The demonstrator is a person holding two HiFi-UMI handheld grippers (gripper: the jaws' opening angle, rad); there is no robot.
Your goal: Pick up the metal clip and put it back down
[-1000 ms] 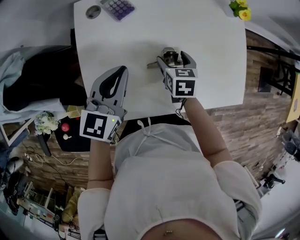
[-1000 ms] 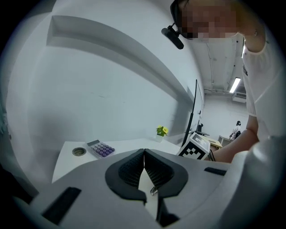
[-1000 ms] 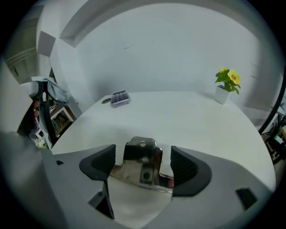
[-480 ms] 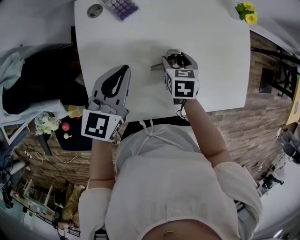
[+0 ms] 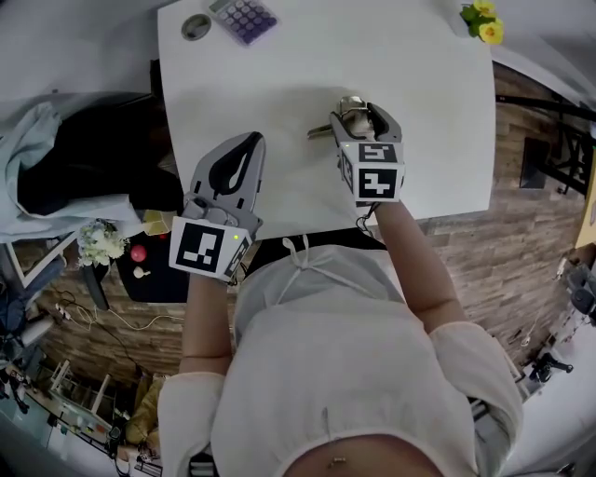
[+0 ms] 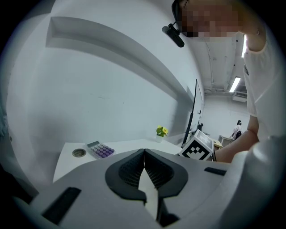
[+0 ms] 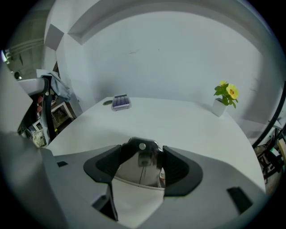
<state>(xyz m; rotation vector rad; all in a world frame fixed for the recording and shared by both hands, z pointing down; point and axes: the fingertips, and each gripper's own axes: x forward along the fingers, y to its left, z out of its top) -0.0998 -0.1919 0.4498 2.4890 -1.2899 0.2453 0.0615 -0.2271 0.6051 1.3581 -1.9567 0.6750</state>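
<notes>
The metal clip [image 7: 142, 148], a shiny binder-style clip with a wire handle, sits between my right gripper's jaws, and both pads press on its sides. In the head view my right gripper [image 5: 361, 119] is over the middle of the white table [image 5: 419, 84], shut on the clip [image 5: 347, 112], whose handle sticks out to the left. I cannot tell whether the clip touches the tabletop. My left gripper [image 5: 244, 149] is at the table's near edge, to the left of the right one, with its jaws shut together [image 6: 144, 156] and nothing in them.
A purple-keyed calculator [image 5: 242, 14] and a small round grey object [image 5: 196, 26] lie at the far left corner. A small pot of yellow flowers [image 5: 480, 19] stands at the far right corner. Left of the table are a dark chair and clutter.
My right gripper's jaws have narrowed onto the clip, which stood loosely between them before. The left gripper has stayed where it was.
</notes>
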